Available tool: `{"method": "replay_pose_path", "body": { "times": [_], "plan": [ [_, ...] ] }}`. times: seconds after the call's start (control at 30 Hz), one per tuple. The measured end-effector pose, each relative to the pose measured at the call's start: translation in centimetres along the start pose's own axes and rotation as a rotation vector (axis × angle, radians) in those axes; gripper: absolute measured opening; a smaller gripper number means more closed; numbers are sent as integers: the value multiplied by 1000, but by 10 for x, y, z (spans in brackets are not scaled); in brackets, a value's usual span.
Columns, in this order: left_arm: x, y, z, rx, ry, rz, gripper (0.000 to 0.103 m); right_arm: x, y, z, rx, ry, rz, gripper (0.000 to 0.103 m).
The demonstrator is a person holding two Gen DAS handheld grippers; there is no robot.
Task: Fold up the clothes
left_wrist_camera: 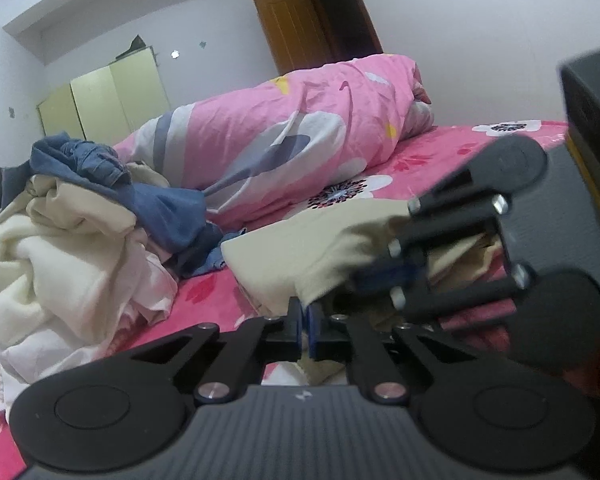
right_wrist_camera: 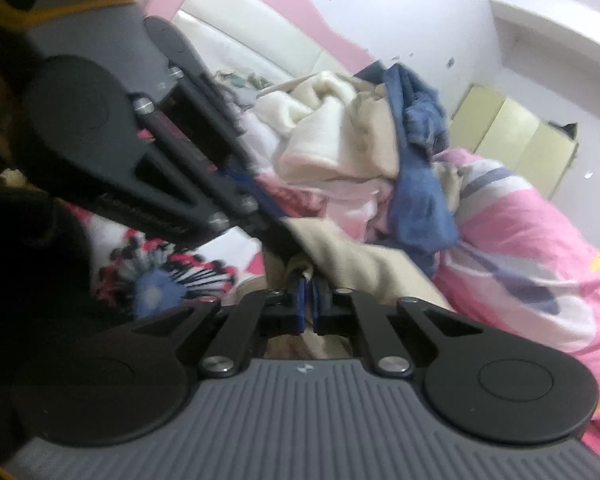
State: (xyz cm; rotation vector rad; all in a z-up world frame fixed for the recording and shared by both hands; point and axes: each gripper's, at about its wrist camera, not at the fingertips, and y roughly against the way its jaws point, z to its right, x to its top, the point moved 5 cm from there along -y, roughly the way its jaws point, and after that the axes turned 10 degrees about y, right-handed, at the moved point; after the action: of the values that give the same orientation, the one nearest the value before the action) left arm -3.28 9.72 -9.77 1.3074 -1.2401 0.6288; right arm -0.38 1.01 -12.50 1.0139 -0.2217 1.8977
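Observation:
A beige garment (left_wrist_camera: 300, 256) lies on the pink flowered bed sheet (left_wrist_camera: 420, 160). My left gripper (left_wrist_camera: 304, 316) is shut on its near edge, with cloth pinched between the blue pads. In the left wrist view my right gripper (left_wrist_camera: 368, 276) comes in from the right and is shut on the same garment close by. The right wrist view shows the right gripper (right_wrist_camera: 308, 296) clamped on the beige garment (right_wrist_camera: 360, 264). There the left gripper (right_wrist_camera: 276, 216) reaches in from the upper left and grips the cloth just beyond it.
A heap of cream, white and blue clothes (left_wrist_camera: 60, 240) sits to the left on the bed. A rolled pink quilt (left_wrist_camera: 280, 140) lies behind the garment. A yellow wardrobe (left_wrist_camera: 108, 96) and a brown door (left_wrist_camera: 300, 28) stand by the far wall. The pink headboard (right_wrist_camera: 240, 28) shows in the right wrist view.

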Motion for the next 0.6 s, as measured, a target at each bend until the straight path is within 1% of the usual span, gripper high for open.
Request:
{"method": "replay_pose_path", "body": {
  "times": [0.07, 0.1, 0.17, 0.2, 0.3, 0.37, 0.43, 0.5, 0.57, 0.6],
  "plan": [
    [3, 1, 2, 1, -3, 9, 3, 0, -3, 8, -44, -55, -12, 2],
    [3, 1, 2, -2, 1, 6, 3, 1, -4, 4, -34, -41, -10, 2],
    [1, -1, 0, -2, 8, -4, 3, 3, -5, -12, -6, 36, 2, 2],
    [-1, -2, -1, 1, 8, -5, 3, 3, -6, -10, -17, 26, 3, 2],
    [1, 3, 0, -7, 6, 15, 3, 2, -7, 10, -78, -66, 1, 1],
    [1, 3, 0, -6, 4, 14, 2, 2, -10, 8, -87, -76, -6, 2],
    [0, 1, -1, -6, 9, 10, 2, 4, -12, -8, -61, -14, -3, 2],
    [-2, 1, -2, -4, 12, 9, 2, 5, -12, -9, -87, 16, 10, 2],
    [-2, 2, -2, -5, 12, 6, 2, 4, -12, 2, -87, -87, 15, 3],
    [-4, 0, -2, -6, 9, -7, 2, 3, -13, -1, -72, -88, 12, 5]
  ]
}}
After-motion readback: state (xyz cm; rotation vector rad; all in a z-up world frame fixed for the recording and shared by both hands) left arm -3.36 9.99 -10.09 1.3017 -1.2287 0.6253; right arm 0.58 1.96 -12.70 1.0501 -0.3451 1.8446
